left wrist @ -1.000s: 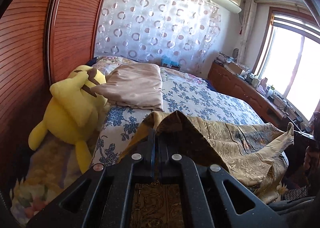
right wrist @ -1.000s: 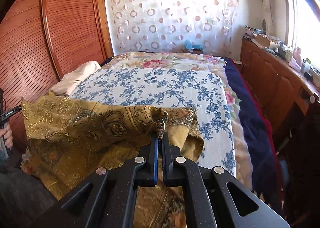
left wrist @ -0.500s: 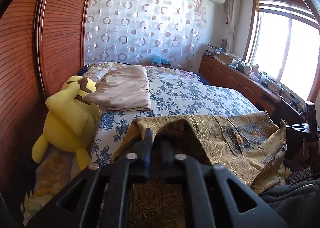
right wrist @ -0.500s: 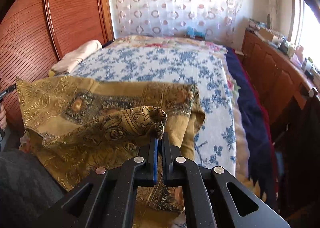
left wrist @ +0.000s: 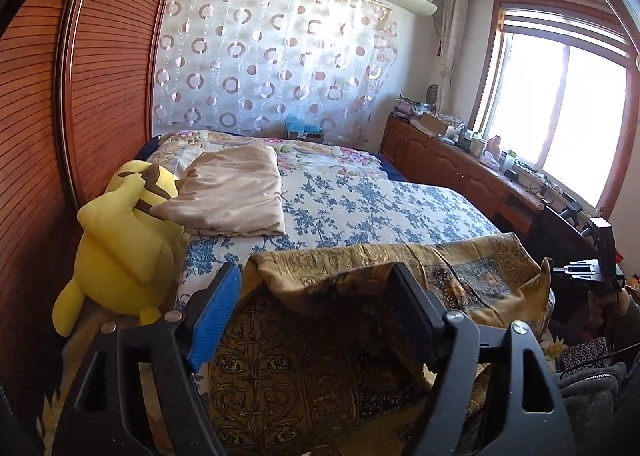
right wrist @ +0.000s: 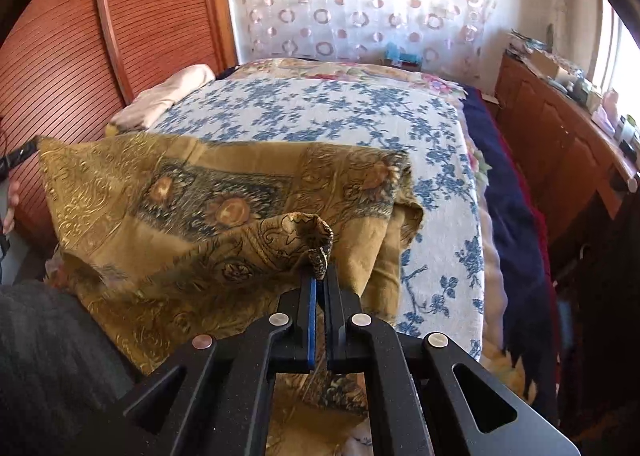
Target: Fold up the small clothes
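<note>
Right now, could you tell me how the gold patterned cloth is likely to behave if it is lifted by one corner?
The gold patterned cloth is probably floppy: it sags in folds from the corner pinched in the right tongs. It likely weighs little, since that small pinch holds a fold up. It may slide rather than hold shape, as its edge already droops off the bed.

A bed [left wrist: 360, 200] with a blue floral cover fills the room; a circle-patterned curtain [left wrist: 272, 56] hangs behind it, a wooden wardrobe [left wrist: 108, 68] beside it, a sunlit window [left wrist: 560, 104] opposite.

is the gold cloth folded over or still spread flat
Folded over: the gold cloth lies doubled on the bed, one corner pinched in the right gripper.
</note>
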Available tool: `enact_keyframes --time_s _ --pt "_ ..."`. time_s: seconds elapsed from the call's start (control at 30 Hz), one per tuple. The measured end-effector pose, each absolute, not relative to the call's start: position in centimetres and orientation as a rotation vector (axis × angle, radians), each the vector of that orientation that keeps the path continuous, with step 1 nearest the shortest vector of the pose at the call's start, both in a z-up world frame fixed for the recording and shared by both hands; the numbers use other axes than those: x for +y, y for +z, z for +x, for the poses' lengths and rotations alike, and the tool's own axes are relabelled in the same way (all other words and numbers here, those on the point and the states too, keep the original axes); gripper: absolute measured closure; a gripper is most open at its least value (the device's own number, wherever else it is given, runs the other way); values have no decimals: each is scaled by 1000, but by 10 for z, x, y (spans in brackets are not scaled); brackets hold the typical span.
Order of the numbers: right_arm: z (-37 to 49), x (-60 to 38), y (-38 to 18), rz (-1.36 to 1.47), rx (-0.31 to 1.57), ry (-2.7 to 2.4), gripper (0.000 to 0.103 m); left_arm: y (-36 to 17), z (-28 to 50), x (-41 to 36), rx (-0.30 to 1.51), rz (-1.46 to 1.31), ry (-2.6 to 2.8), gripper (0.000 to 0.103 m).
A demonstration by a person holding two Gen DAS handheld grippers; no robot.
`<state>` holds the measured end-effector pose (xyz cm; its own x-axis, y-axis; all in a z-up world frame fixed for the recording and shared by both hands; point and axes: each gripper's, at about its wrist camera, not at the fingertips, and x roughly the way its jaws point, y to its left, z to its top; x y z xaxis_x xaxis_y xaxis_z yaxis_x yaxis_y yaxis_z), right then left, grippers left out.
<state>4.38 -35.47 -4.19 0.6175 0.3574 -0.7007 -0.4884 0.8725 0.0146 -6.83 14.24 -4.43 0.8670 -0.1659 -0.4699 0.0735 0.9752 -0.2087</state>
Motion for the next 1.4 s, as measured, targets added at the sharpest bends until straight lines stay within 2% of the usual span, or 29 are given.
enact_keyframes --time_s 0.33,0.4,0.47,0.57,0.6,0.77,1.03,1.4 --pt "40 -372 -34 -176 755 443 100 -38 -54 159 510 -160 2 26" --pt "40 -375 -28 -188 727 421 86 -43 -45 159 529 -159 3 26" --pt "43 -377 -18 -212 678 377 80 -48 -35 159 557 -166 4 26" --pt "52 -382 -2 -190 611 373 77 -50 -26 153 569 -168 -12 26" --pt "58 -383 3 -190 592 359 70 -50 -22 151 568 -166 -23 26" --pt "91 -379 6 -127 553 369 49 -53 -1 143 590 -151 -45 26" --pt "151 -355 -45 -108 684 387 48 -74 38 135 672 -108 -56 26" --pt "186 -348 -65 -114 763 386 41 -120 66 148 839 -116 -6 26"
